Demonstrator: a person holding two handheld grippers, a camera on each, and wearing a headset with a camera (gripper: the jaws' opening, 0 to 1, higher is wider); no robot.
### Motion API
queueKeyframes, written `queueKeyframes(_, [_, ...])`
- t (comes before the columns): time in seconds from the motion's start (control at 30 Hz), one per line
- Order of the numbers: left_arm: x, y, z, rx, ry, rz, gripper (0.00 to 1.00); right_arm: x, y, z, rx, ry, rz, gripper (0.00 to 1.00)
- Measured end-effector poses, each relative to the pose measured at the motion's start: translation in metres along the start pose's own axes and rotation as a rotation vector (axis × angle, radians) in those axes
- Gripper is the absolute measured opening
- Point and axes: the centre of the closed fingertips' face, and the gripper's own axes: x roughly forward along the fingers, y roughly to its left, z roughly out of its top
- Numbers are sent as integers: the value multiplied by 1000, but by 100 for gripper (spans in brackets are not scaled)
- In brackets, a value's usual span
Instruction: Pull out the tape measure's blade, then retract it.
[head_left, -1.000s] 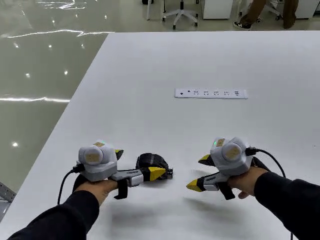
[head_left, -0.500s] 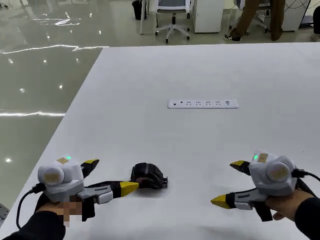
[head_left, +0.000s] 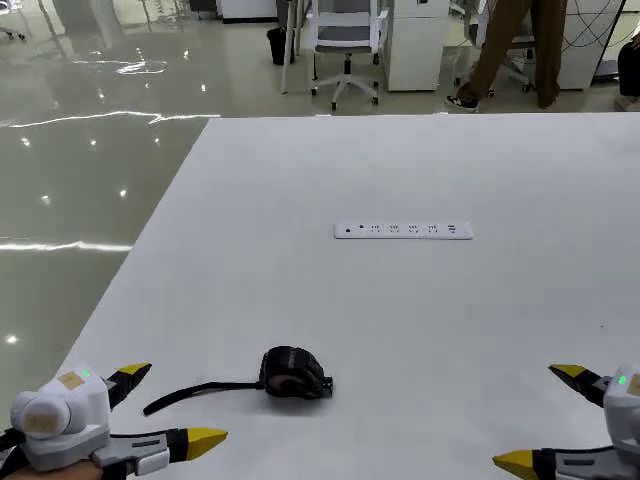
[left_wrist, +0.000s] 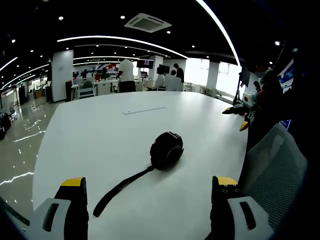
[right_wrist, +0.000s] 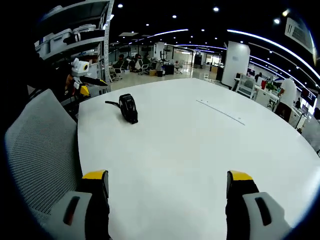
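A black tape measure (head_left: 294, 373) lies on the white table (head_left: 400, 300) near the front edge, its black wrist strap (head_left: 190, 393) trailing to the left. No blade is drawn out of it. My left gripper (head_left: 170, 407) is open at the bottom left, a short way from the strap's end. In the left gripper view the tape measure (left_wrist: 166, 148) lies ahead between the yellow-tipped fingers (left_wrist: 73, 182), apart from them. My right gripper (head_left: 550, 418) is open at the bottom right, far from the tape measure (right_wrist: 128, 107), nothing between its fingers.
A white power strip (head_left: 403, 231) lies flat at the table's middle. Beyond the far edge stand office chairs (head_left: 343, 40) and a person's legs (head_left: 510, 50) on a glossy floor. A grey mesh chair back (right_wrist: 35, 155) is close to me.
Both grippers have drawn back from the tape measure toward me and apart, left to the left and right to the right. The left one has let go; the strap now lies stretched out.
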Motion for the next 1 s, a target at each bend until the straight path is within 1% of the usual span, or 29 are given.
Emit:
queueKeyframes(0.07, [-8, -1, 0, 16, -19, -5, 100, -11, -4, -7, -11, -8, -22, 96])
queueKeyframes(0.13, [-14, -1, -2, 10, -15, -5, 100, -22, -10, -16, 3, 8, -48, 99])
queueKeyframes(0.17, [-16, -1, -4, 8, -9, -2, 100, -27, -12, -19, 7, 6, -53, 100])
queueKeyframes(0.23, [-20, -4, -1, 13, -26, -1, 100, -37, -15, -26, 29, 14, -67, 100])
queueKeyframes(0.27, [-22, -3, 1, 16, -40, 3, 100, -42, -16, -30, 31, 20, -74, 100])
queueKeyframes(0.37, [-22, -4, 0, -8, -35, 6, 100, -50, -9, -32, 46, 23, -85, 100])
queueKeyframes(0.43, [-22, -5, 0, -8, -30, 9, 100, -53, -9, -35, 33, 25, -100, 100])
queueKeyframes(0.53, [-22, -7, 0, -6, -30, 2, 100, -57, -10, -36, 58, 17, -115, 100])
queueKeyframes(0.6, [-23, -7, -1, -1, -25, 3, 100, -57, -8, -39, 62, 22, -111, 100])
queueKeyframes(0.67, [-23, -5, -1, -7, -26, 7, 100, -57, -5, -40, 51, 28, -100, 100])
queueKeyframes(0.77, [-26, -3, 1, -7, -34, 17, 100, -56, -3, -41, 51, 35, -86, 100])
queueKeyframes(1.0, [-28, -2, 2, -24, -41, 24, 100, -56, -5, -35, 50, 14, -86, 100])
